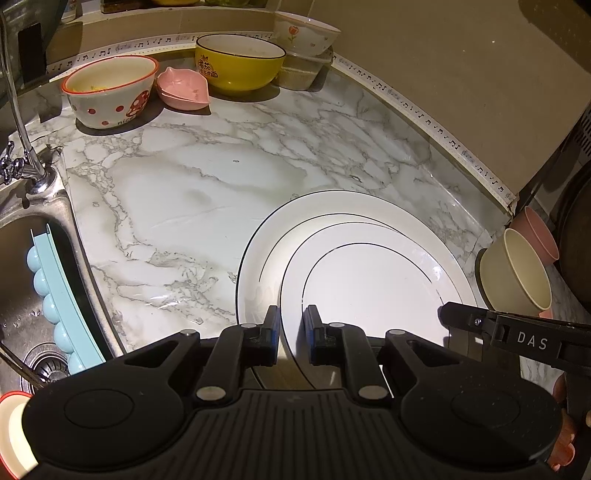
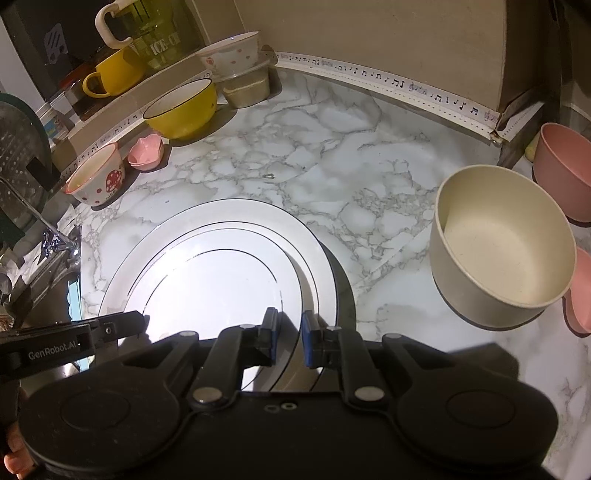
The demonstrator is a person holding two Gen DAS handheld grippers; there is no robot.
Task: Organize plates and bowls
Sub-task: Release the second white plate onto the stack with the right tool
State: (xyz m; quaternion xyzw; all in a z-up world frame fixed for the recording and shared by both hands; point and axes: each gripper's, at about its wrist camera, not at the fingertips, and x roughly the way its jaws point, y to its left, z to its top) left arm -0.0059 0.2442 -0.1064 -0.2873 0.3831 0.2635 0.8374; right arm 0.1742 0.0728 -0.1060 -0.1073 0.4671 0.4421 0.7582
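Two white plates with thin black rim lines lie stacked near the counter's front. The smaller upper plate (image 1: 369,280) (image 2: 214,280) rests inside the larger lower plate (image 1: 255,266) (image 2: 236,208). My left gripper (image 1: 291,332) is shut on the upper plate's near-left rim, which runs between its blue pads. My right gripper (image 2: 286,332) is shut on the same plate's near-right rim. Each view shows one black finger of the other gripper: the right one's finger (image 1: 461,319) and the left one's finger (image 2: 122,325). A dark shadow lies right of the plates.
At the back stand a mushroom bowl (image 1: 109,90), a pink dish (image 1: 183,88), a yellow bowl (image 1: 240,61) and a flowered bowl (image 1: 306,31) on a plastic box. A cream bowl (image 2: 502,247) and pink bowls (image 2: 565,170) stand right. A sink (image 1: 22,280) and tap lie left.
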